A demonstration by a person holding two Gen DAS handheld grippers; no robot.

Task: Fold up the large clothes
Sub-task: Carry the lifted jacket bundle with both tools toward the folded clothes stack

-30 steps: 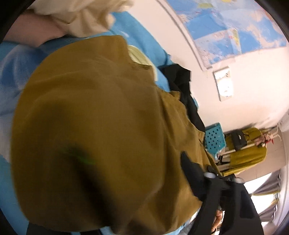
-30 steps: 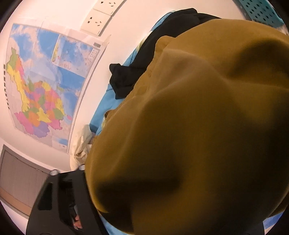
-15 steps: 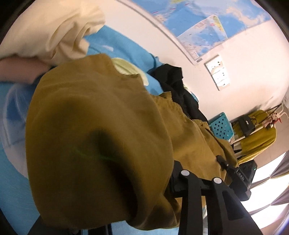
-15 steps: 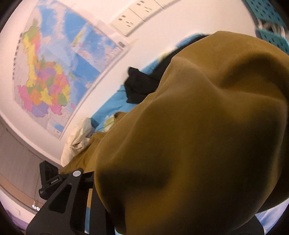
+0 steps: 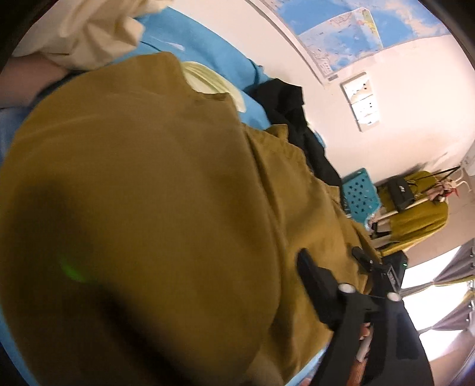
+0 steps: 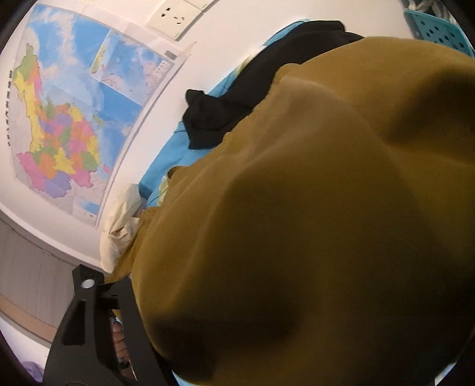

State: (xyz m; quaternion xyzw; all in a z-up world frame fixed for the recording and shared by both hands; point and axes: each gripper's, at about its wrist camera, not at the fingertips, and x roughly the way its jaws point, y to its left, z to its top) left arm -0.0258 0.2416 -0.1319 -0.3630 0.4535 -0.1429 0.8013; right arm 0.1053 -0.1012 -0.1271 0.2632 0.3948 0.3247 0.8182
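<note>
A large mustard garment (image 5: 154, 190) fills most of both views and hangs over each camera, hiding that gripper's own fingers. It lies across the blue bed sheet (image 5: 207, 50). In the left wrist view my right gripper (image 5: 332, 258) shows at the lower right. Its jaws are opening, its two black fingers stand apart, and mustard cloth lies between them without being pinched. In the right wrist view the mustard garment (image 6: 311, 222) covers the left gripper's fingers, and only that gripper's black frame (image 6: 98, 311) and a hand show at the lower left. The left jaws are opening too, out of sight under the cloth.
A black garment (image 5: 285, 101) and a cream cloth (image 5: 83, 32) lie on the bed by the wall. A forearm (image 5: 26, 83) rests at the upper left. A teal crate (image 5: 359, 199) and a rack with a mustard garment (image 5: 415, 216) stand beyond. A map (image 6: 59, 118) and sockets (image 6: 178, 14) are on the wall.
Both views have rolled a little. In the left wrist view the right gripper's fingers stand wider apart than half a second ago. The mustard cloth still covers both cameras.
</note>
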